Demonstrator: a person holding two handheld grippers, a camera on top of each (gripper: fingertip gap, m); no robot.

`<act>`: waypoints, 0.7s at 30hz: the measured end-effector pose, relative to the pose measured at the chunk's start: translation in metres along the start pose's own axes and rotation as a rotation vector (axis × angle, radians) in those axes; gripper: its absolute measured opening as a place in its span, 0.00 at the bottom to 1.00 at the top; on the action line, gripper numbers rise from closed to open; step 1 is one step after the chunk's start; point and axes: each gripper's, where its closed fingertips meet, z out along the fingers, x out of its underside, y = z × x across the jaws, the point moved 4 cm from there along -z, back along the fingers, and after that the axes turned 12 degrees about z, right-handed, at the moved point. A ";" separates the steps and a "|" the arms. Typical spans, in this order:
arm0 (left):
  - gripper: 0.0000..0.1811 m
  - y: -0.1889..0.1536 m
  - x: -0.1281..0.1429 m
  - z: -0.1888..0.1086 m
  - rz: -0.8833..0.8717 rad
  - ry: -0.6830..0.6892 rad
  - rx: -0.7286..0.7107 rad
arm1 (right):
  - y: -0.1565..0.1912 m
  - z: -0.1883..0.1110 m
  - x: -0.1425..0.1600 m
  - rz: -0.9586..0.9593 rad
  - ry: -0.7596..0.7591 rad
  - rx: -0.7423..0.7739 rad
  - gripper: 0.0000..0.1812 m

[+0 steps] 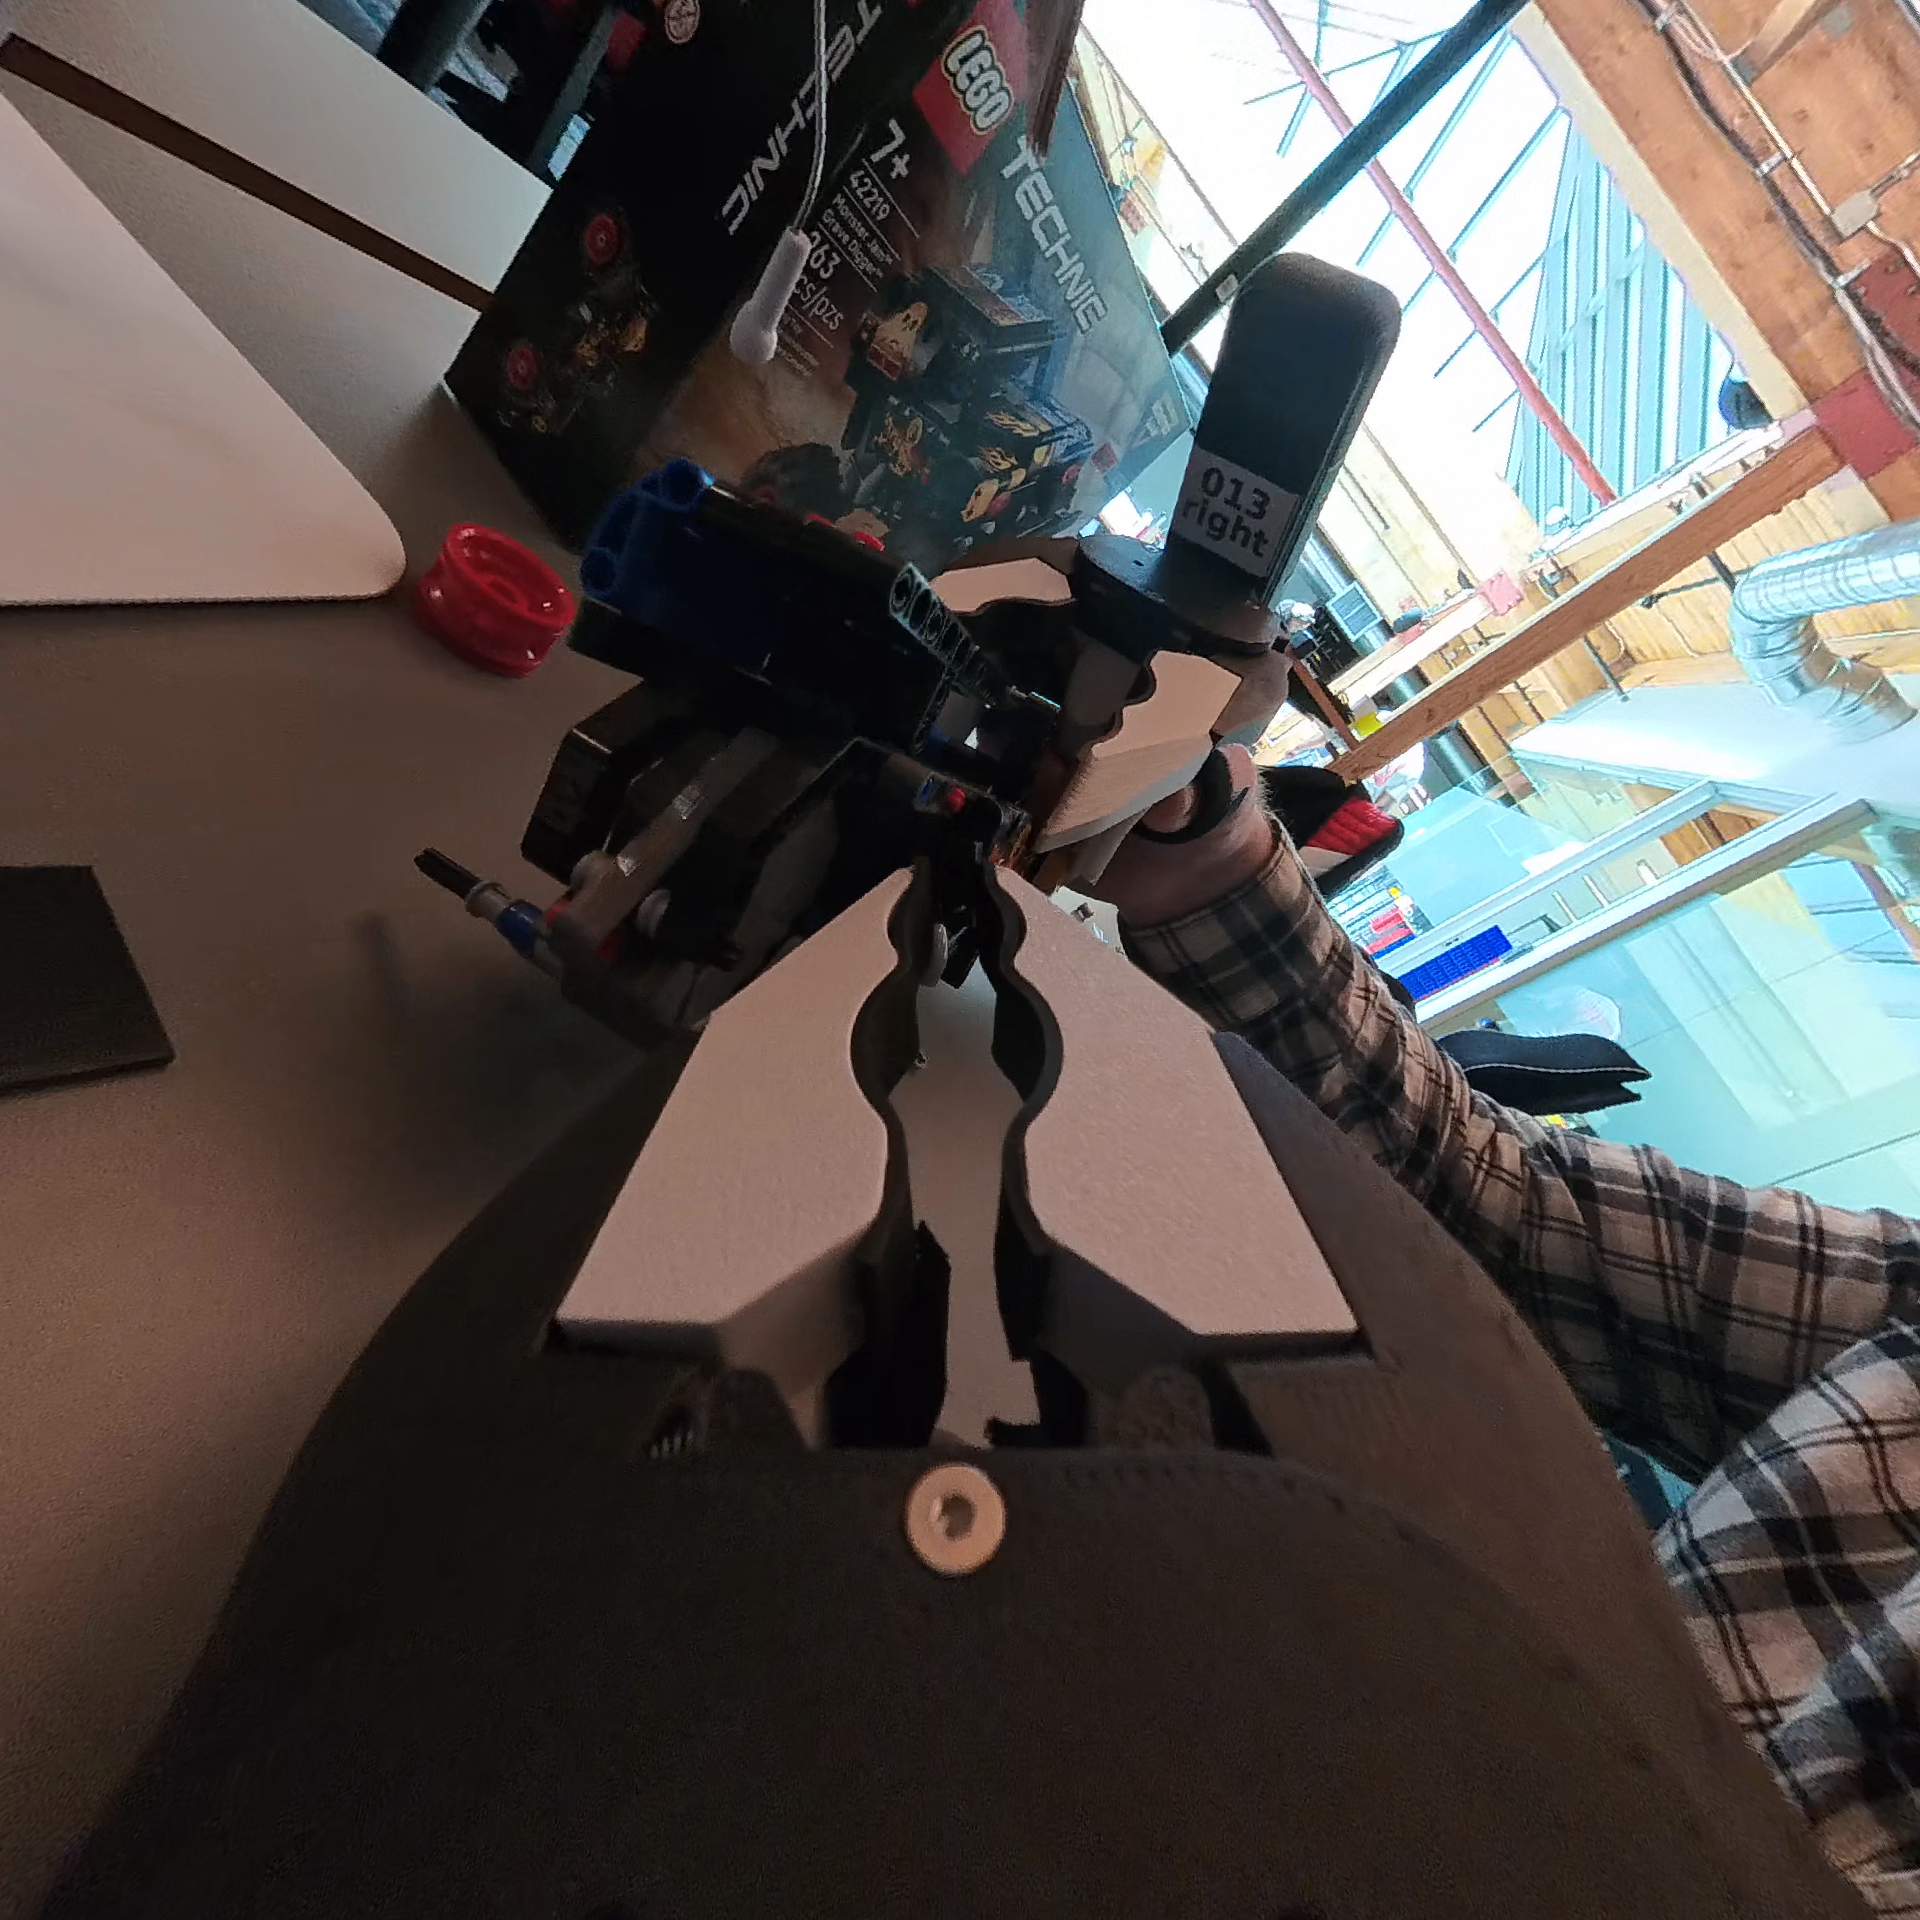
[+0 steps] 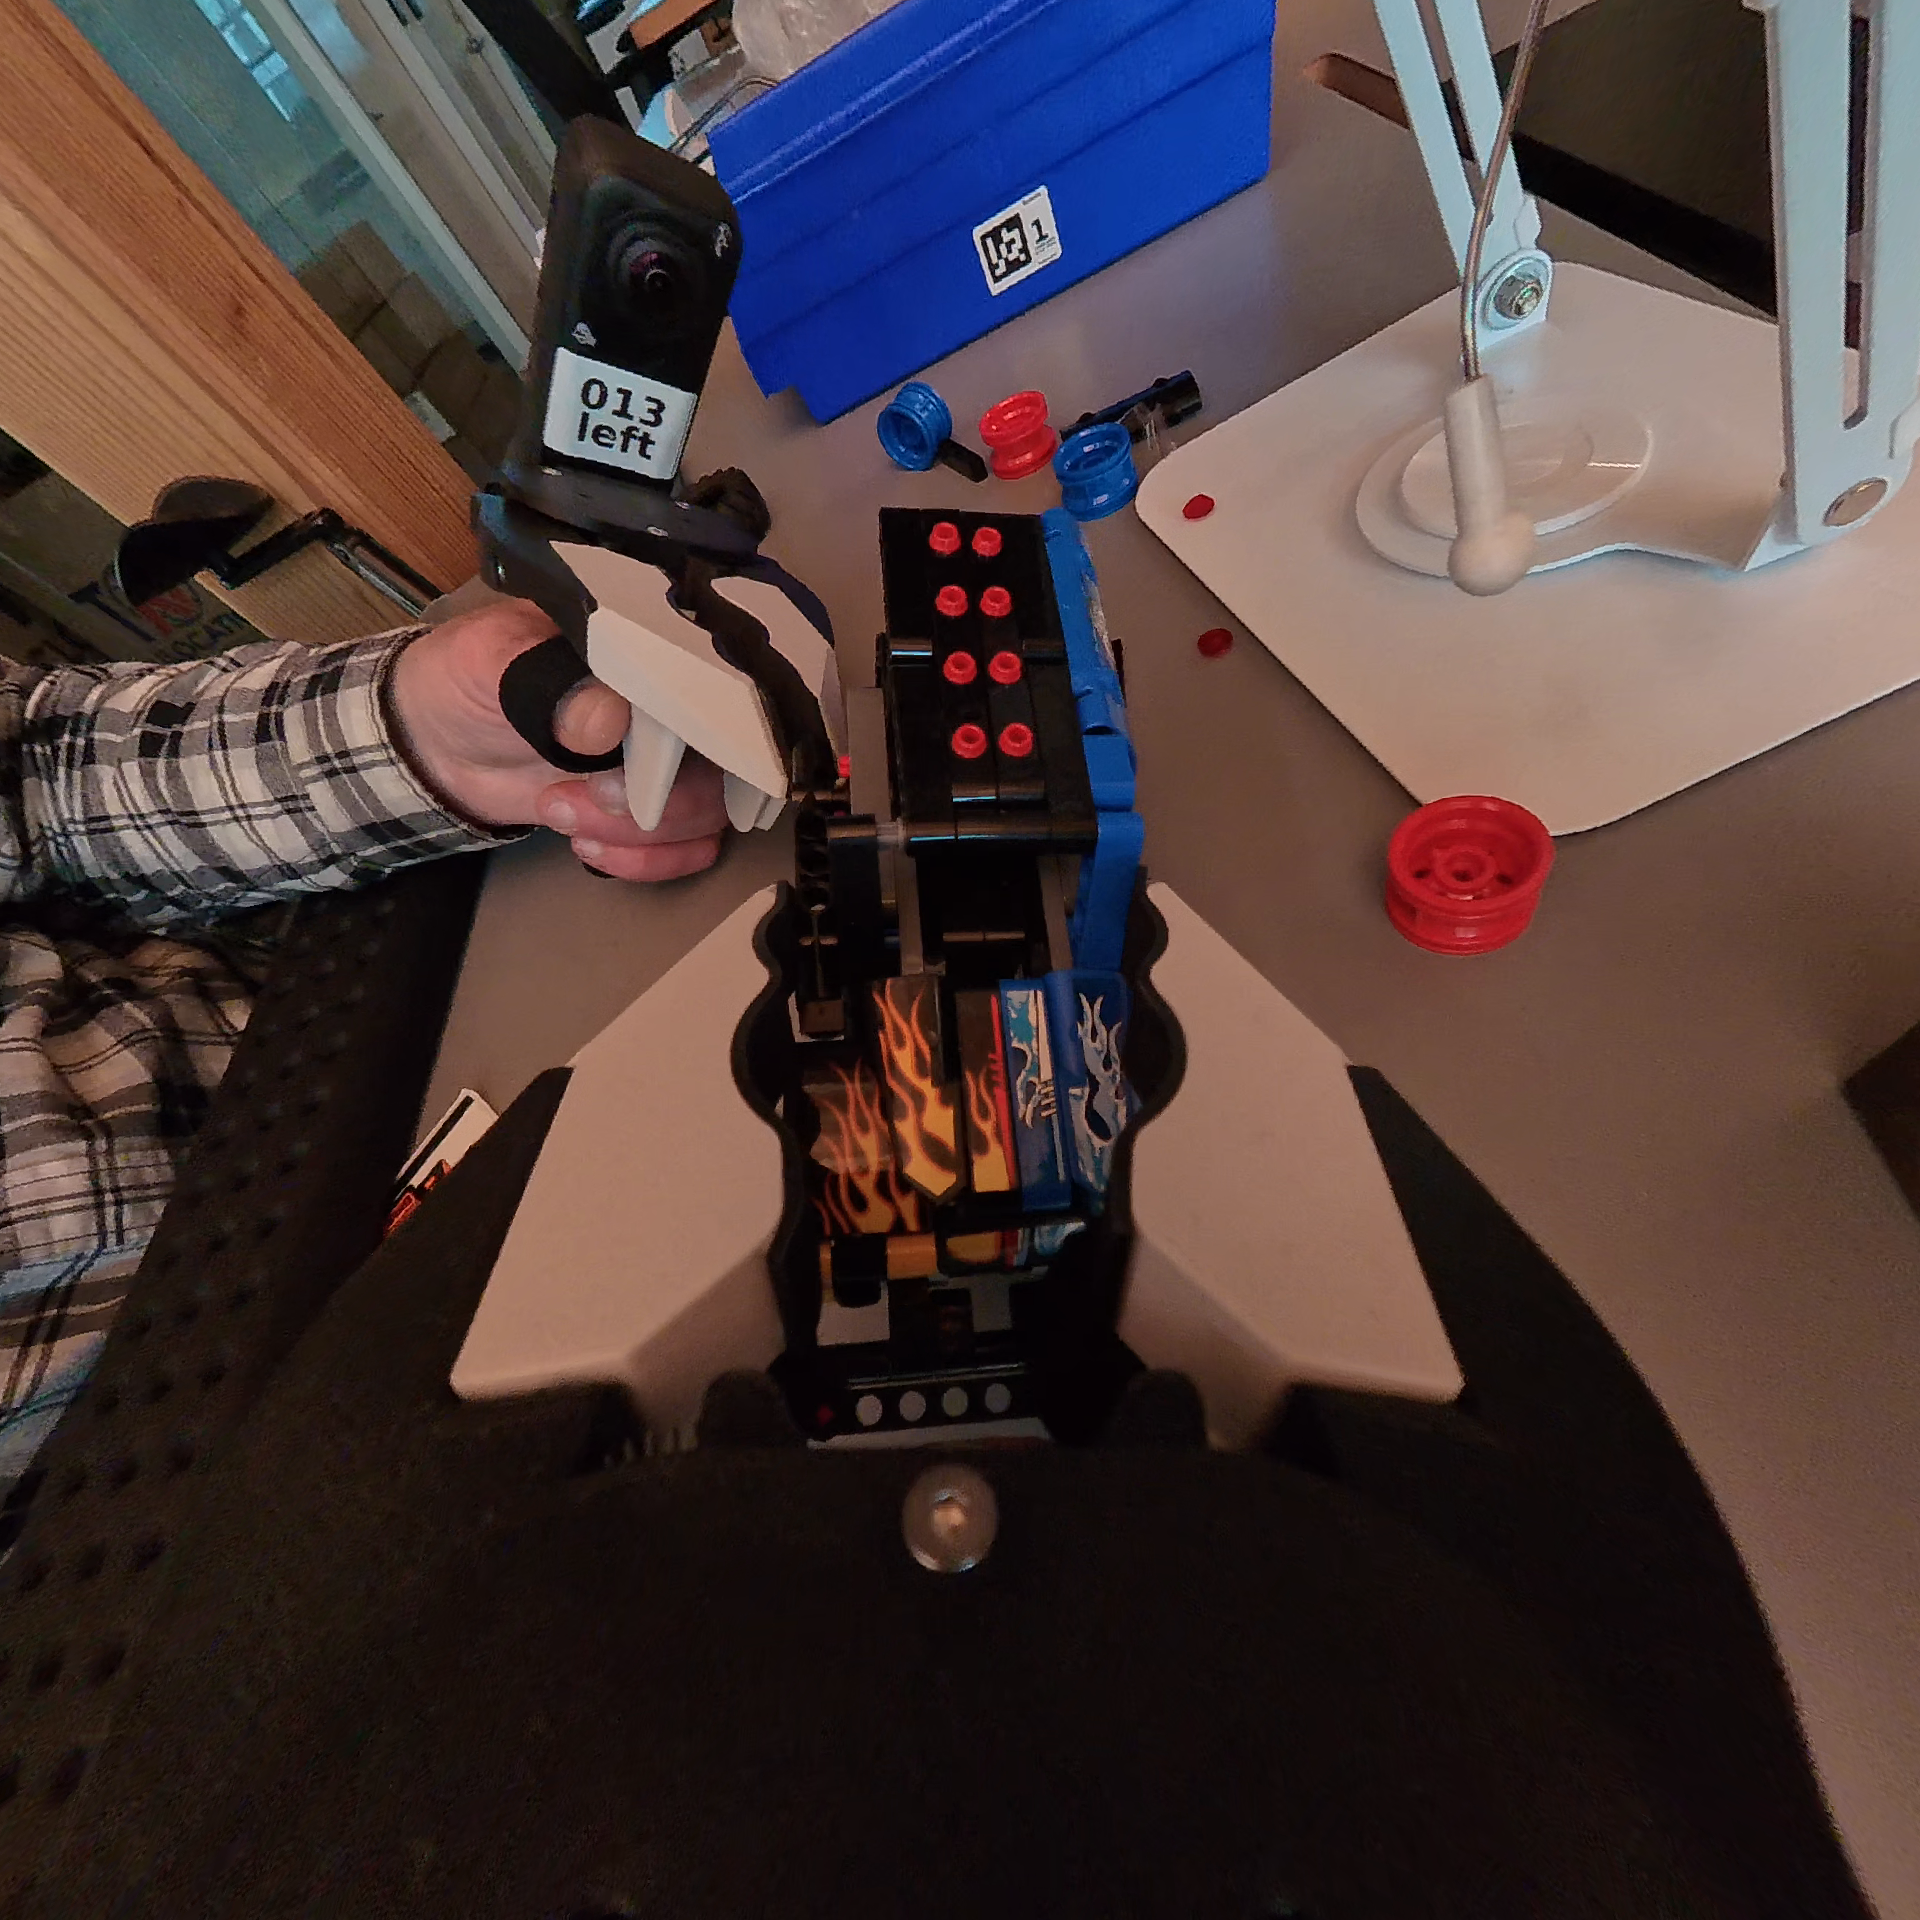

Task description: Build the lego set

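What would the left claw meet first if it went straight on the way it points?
Probably the Lego model: the left claw is nearly shut, with its tips already at the model's side, seemingly pinching a small part there. Beyond the model sits the right claw. Depth at the tips is hard to judge.

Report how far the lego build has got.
Done: the truck body is assembled, flame panels on. In hand: right tongs clamp it; left tongs pinch its side. Left: no wheels fitted; red rim and blue rims lie loose on the table.

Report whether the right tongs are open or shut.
Shut on the truck body: both fingers of the right tongs press its flame-decorated sides.
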 end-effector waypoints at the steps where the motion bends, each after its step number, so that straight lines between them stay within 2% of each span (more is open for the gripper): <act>1: 0.04 0.000 0.000 0.000 0.011 0.002 -0.005 | 0.000 0.000 0.000 0.001 -0.001 0.001 0.33; 12: 0.04 -0.006 0.003 0.003 0.122 0.040 0.017 | 0.001 -0.003 0.001 0.015 0.008 -0.040 0.33; 21: 0.04 -0.004 0.007 0.005 0.098 0.080 0.021 | -0.001 -0.002 0.003 0.022 0.013 -0.049 0.32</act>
